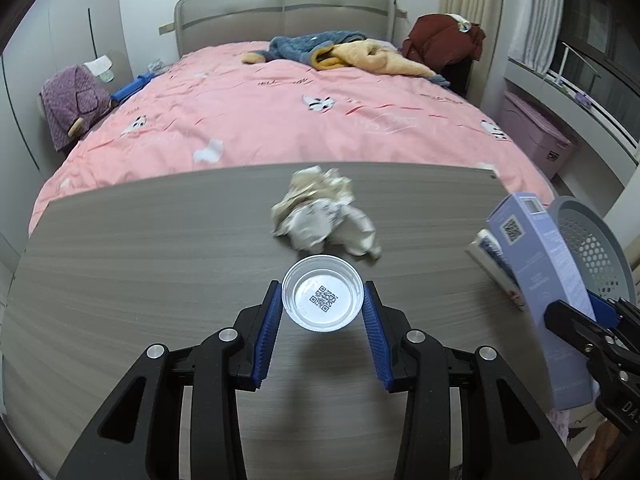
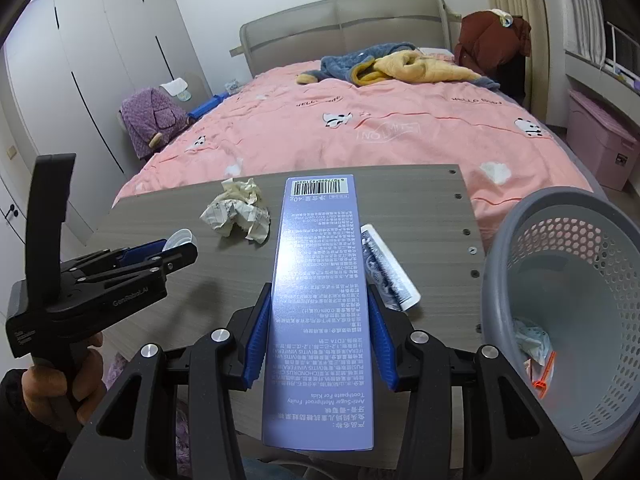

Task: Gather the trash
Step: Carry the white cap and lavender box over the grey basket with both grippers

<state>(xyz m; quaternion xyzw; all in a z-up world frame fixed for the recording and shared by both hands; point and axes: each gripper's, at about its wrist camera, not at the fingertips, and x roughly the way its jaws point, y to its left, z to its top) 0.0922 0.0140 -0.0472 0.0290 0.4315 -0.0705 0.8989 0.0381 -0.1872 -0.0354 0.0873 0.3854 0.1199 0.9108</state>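
Note:
My left gripper is shut on a small white plastic cup with a QR code inside, held just above the grey wooden table. My right gripper is shut on a long pale-blue toothpaste box, also seen in the left wrist view. Crumpled paper lies on the table beyond the cup; it shows in the right wrist view. A toothpaste tube lies under the box. A grey perforated basket with some trash inside stands at the table's right.
A bed with a pink cover and heaped clothes lies beyond the table's far edge. A pink storage box stands at the right by the window. A wardrobe lines the left wall.

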